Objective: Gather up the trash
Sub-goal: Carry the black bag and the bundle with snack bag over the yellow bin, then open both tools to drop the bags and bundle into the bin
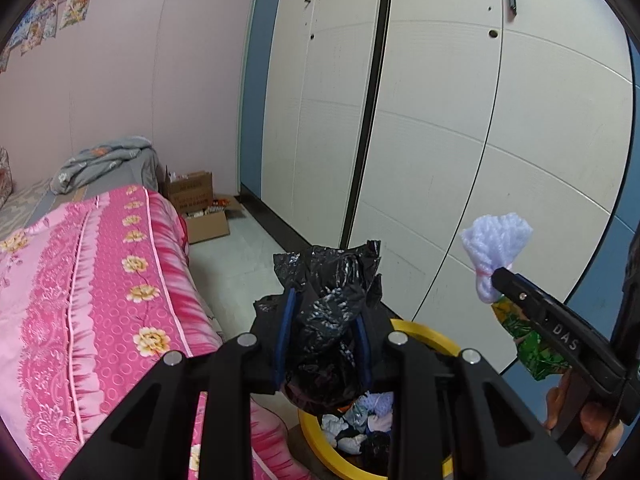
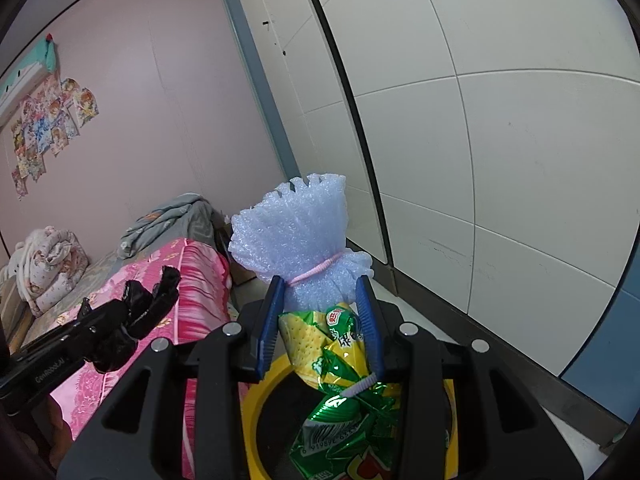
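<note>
My left gripper (image 1: 326, 336) is shut on a crumpled black plastic bag (image 1: 332, 312) and holds it above a yellow-rimmed bin (image 1: 432, 336) with several scraps inside. My right gripper (image 2: 320, 320) is shut on a bundle of trash: pale blue foam wrap (image 2: 300, 232) tied with a pink cord, and green-and-yellow snack wrappers (image 2: 340, 380) hanging below. It holds the bundle over the bin (image 2: 256, 400). The right gripper and its bundle (image 1: 496, 256) show at the right of the left wrist view. The left gripper with the bag (image 2: 132, 320) shows at the left of the right wrist view.
A bed with a pink flowered cover (image 1: 92, 280) lies close on the left of the bin. White wardrobe doors (image 1: 440, 140) stand on the right. Cardboard boxes (image 1: 200, 208) sit on the floor at the bed's far end. A strip of pale floor (image 1: 240, 272) runs between bed and wardrobe.
</note>
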The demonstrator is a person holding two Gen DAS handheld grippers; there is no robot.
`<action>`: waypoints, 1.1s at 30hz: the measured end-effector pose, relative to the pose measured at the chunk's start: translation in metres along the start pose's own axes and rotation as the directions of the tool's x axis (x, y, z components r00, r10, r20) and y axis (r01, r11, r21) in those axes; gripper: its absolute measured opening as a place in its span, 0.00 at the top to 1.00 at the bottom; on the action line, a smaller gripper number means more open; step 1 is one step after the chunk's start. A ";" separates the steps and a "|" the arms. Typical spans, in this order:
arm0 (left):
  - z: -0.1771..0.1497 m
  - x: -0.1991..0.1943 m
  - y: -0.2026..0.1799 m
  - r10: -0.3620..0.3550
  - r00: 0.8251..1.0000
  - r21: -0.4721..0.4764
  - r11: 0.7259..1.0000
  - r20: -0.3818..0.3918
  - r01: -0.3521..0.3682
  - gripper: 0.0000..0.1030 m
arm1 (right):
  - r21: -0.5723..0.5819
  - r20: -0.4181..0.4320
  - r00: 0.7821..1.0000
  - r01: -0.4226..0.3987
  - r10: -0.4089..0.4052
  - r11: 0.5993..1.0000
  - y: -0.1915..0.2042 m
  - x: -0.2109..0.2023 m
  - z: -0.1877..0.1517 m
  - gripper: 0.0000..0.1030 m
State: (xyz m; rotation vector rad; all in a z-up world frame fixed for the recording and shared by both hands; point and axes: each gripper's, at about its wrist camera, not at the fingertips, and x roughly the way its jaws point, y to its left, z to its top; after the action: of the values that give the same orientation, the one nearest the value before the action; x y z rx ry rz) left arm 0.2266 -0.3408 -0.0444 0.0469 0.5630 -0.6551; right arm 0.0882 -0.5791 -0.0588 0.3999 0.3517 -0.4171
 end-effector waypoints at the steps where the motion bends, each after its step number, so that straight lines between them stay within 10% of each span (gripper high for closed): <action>1: -0.001 0.005 0.000 0.000 1.000 -0.003 1.000 -0.009 0.000 0.76 | 0.002 -0.002 1.000 0.005 -0.005 1.000 -0.001 0.001 -0.002 0.66; 33: -0.032 0.084 -0.011 -0.033 0.986 0.001 0.999 -0.164 0.034 0.74 | 0.027 -0.093 0.993 0.074 -0.071 0.997 -0.004 0.063 -0.032 0.64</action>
State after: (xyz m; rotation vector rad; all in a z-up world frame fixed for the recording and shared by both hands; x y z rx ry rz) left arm 0.2593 -0.3901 -0.1129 0.0963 0.7224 -0.6888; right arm 0.1321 -0.5884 -0.1135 0.4381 0.4511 -0.4764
